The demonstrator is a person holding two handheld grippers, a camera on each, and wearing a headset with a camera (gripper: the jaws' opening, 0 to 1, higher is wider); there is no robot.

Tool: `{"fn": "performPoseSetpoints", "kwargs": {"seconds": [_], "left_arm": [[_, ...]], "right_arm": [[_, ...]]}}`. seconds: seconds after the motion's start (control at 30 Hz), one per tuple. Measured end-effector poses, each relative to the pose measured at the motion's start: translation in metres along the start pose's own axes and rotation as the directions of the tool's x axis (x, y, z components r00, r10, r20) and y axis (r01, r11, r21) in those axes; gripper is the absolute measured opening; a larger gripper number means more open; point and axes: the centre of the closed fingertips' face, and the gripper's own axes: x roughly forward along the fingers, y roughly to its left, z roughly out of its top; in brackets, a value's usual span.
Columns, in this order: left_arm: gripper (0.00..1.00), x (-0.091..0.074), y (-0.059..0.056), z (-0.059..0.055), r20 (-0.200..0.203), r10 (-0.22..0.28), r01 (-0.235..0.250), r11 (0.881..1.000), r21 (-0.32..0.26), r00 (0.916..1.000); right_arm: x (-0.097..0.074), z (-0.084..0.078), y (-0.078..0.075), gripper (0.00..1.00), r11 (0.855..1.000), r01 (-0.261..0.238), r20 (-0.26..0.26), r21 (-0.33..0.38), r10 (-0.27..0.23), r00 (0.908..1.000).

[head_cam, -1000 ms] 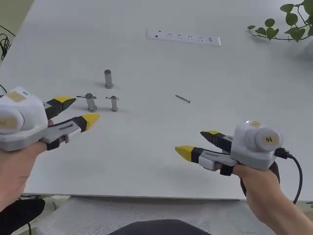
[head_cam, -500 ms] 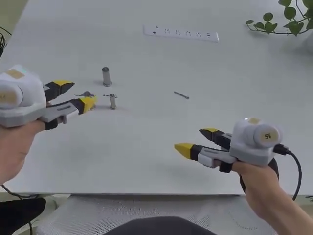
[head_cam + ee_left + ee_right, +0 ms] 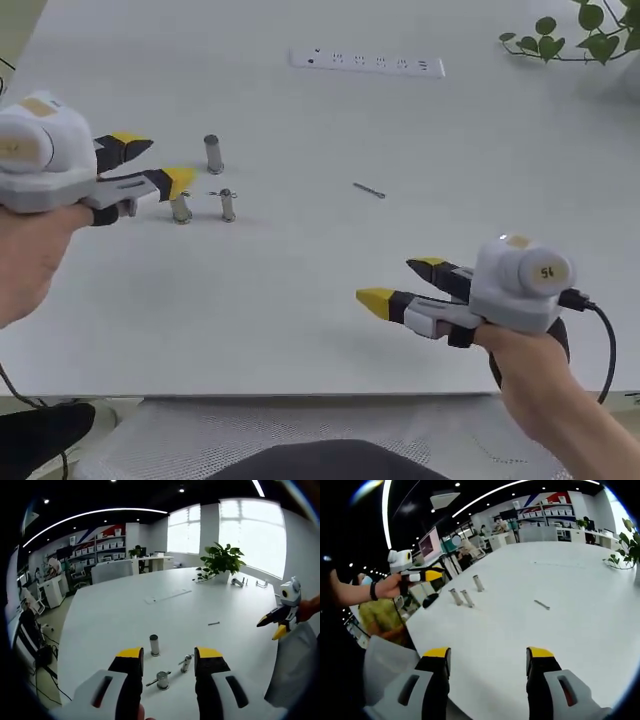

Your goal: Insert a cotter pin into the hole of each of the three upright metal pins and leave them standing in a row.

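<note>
And there was the left gripper [image 3: 158, 163], jaws spread wide with nothing between them, hovering just to the near left of the rear metal pin [image 3: 212, 154]. That pin stood upright on the white table [image 3: 300, 130] and looked bare. The two pins just in front of it, one [image 3: 180, 207] beside the other [image 3: 227, 204], each seemed to carry a small crosspiece already. The loose cotter pin [image 3: 369, 190] lay flat, well to the right of the rear metal pin. The right gripper [image 3: 400, 282] hung farther out that way and nearer the person, its jaws also parted and empty.

By my read, one cotter pin was left to fit. The right gripper wanted a pinch at its head end, leaving the legs free. The left gripper wanted a low hold on the rear metal pin, clear of the hole, which was too small to make out. A level push would keep the pin from tipping.

Writing? A round sticker [image 3: 545, 272] on the right gripper read "5" plus a blurred character. The power strip [image 3: 366, 63], far beyond the rear metal pin, showed nothing legible
</note>
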Motion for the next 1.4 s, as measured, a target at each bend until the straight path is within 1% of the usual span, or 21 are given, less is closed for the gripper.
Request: {"fn": "performPoseSetpoints", "kwargs": {"seconds": [0.27,0.4,0.47,0.57,0.63,0.83,0.93,1.1,1.17,1.27,1.3,1.4], "left_arm": [[0.39,0.012,0.008,0.005,-0.012,-0.016,0.016,1.000,0.011,0.9998],[0.39,0.022,0.012,0.005,-0.028,-0.026,0.026,1.000,0.016,0.9993],[0.39,0.027,0.014,0.003,-0.043,-0.030,0.031,0.999,0.011,0.9986],[0.38,0.031,0.016,0.003,-0.047,-0.033,0.033,0.999,0.010,0.9984],[0.38,0.034,0.018,0.003,-0.053,-0.028,0.029,0.999,0.021,0.9982],[0.38,0.046,0.024,0.005,-0.072,-0.039,0.041,0.999,0.028,0.9967],[0.38,0.054,0.027,0.005,-0.092,-0.048,0.050,0.998,0.024,0.9946],[0.36,0.064,0.031,0.006,-0.112,-0.054,0.058,0.998,0.033,0.9922],[0.36,0.069,0.032,0.005,-0.122,-0.062,0.065,0.997,0.029,0.9907],[0.36,0.074,0.033,0.003,-0.143,-0.071,0.077,0.996,0.035,0.9871],[0.36,0.076,0.033,0.001,-0.156,-0.078,0.085,0.996,0.037,0.9846],[0.36,0.081,0.035,-0.002,-0.170,-0.083,0.092,0.995,0.041,0.9819]], "right_arm": [[0.000,0.002,0.000,0.63,1.000,-0.001,0.005,0.000,0.001,1.0000],[0.001,0.003,0.001,0.63,1.000,-0.003,0.008,0.001,0.003,1.0000],[0.001,0.003,0.001,0.63,1.000,-0.006,0.008,0.001,0.006,0.9999],[0.001,0.004,0.002,0.63,1.000,-0.008,0.007,0.001,0.008,0.9999],[0.001,0.004,0.003,0.63,1.000,-0.009,0.007,0.002,0.009,0.9999],[0.001,0.002,0.005,0.63,1.000,-0.014,0.001,0.006,0.014,0.9999],[0.000,0.003,0.005,0.63,1.000,-0.014,0.003,0.009,0.014,0.9999],[0.000,0.004,0.004,0.63,1.000,-0.013,0.003,0.010,0.013,0.9999],[0.000,0.003,0.003,0.63,1.000,-0.012,0.002,0.011,0.012,0.9999],[0.000,0.003,0.003,0.63,1.000,-0.013,0.001,0.012,0.013,0.9999],[0.000,0.002,0.004,0.63,1.000,-0.013,0.000,0.013,0.013,0.9999],[0.001,0.001,0.005,0.63,1.000,-0.015,-0.003,0.015,0.015,0.9999]]}}
